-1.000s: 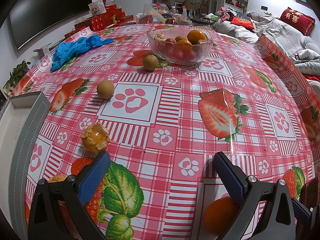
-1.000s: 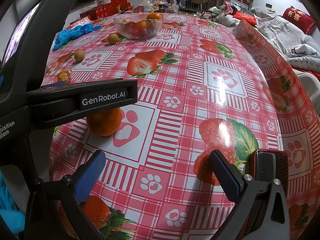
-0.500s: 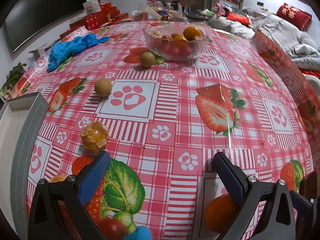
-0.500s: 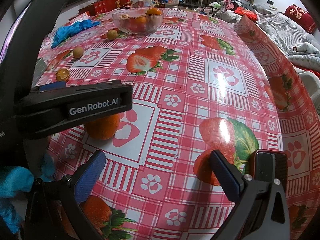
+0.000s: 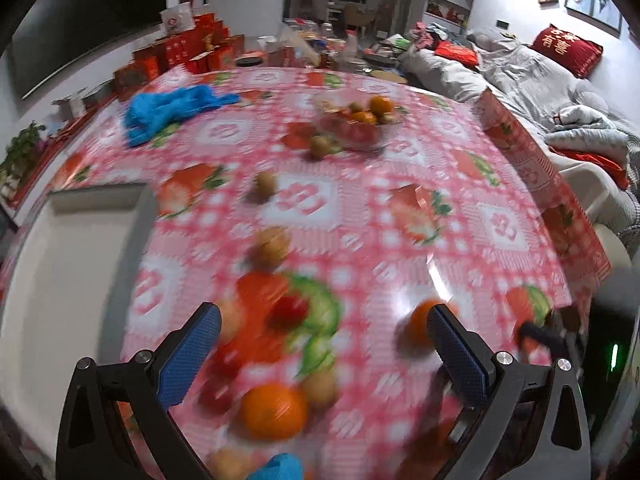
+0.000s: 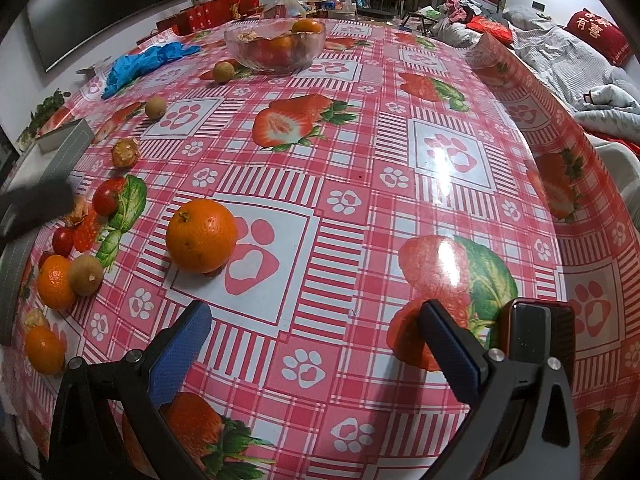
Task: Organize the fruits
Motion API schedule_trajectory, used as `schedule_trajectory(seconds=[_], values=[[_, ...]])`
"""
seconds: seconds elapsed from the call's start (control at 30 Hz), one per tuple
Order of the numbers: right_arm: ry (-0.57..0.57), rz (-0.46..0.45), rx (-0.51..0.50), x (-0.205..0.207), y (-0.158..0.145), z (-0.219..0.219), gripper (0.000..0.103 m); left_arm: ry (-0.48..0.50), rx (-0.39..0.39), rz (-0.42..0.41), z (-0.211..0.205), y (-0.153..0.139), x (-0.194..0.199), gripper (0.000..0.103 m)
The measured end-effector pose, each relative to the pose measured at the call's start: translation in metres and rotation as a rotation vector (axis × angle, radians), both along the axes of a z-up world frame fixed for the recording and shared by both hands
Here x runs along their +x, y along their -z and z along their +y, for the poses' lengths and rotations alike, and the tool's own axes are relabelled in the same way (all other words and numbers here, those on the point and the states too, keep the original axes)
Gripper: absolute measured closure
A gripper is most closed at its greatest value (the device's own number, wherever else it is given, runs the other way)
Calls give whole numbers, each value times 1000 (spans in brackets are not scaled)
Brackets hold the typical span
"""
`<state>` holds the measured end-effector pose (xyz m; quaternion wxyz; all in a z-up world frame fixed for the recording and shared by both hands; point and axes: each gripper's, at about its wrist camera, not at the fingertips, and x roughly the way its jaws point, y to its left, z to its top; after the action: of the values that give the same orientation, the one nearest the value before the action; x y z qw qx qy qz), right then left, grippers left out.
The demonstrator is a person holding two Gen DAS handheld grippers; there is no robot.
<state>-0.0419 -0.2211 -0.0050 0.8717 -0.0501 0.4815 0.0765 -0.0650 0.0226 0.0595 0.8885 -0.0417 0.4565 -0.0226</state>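
The left wrist view is motion-blurred. My left gripper (image 5: 320, 344) is open and empty, high above the table's near-left part, over an orange (image 5: 274, 412) and small brown fruits. My right gripper (image 6: 314, 344) is open and empty, low over the table. A large orange (image 6: 202, 235) lies just ahead and left of it; it also shows in the left wrist view (image 5: 418, 326). A glass bowl (image 6: 275, 44) holding oranges and red fruits stands at the far side. Small brown fruits (image 6: 155, 106), tangerines (image 6: 55, 281) and cherry tomatoes (image 6: 108, 198) lie scattered on the left.
A red checked tablecloth (image 6: 400, 152) covers the round table. A white tray (image 5: 68, 272) sits at the left edge. Blue gloves (image 6: 140, 62) lie at the far left. A dark phone-like object (image 6: 534, 332) lies by my right finger. Boxes and clutter stand at the back.
My left gripper has pulled back and up quickly, so more fruit near the table's front edge shows. It has left most of the right wrist view, uncovering the large orange. My right gripper stayed put.
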Motion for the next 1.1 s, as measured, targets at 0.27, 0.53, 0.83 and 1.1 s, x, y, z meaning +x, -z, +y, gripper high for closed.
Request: schedule_trajectory(seconds=[0.27,0.53,0.83,1.1], values=[[12,-1,-1,-4,-2,2,0,-4,65,67,23,33,-64,0],[3,8,-2,-8,-2,4,0,-22,80,104,21,58,-64,0],[10,4,0,-9,-2,5,0,-10,78,57,21,59,-69,0],[10,-1,1,-9,-2,5,0,10,-7,73,43,45,-81,0]])
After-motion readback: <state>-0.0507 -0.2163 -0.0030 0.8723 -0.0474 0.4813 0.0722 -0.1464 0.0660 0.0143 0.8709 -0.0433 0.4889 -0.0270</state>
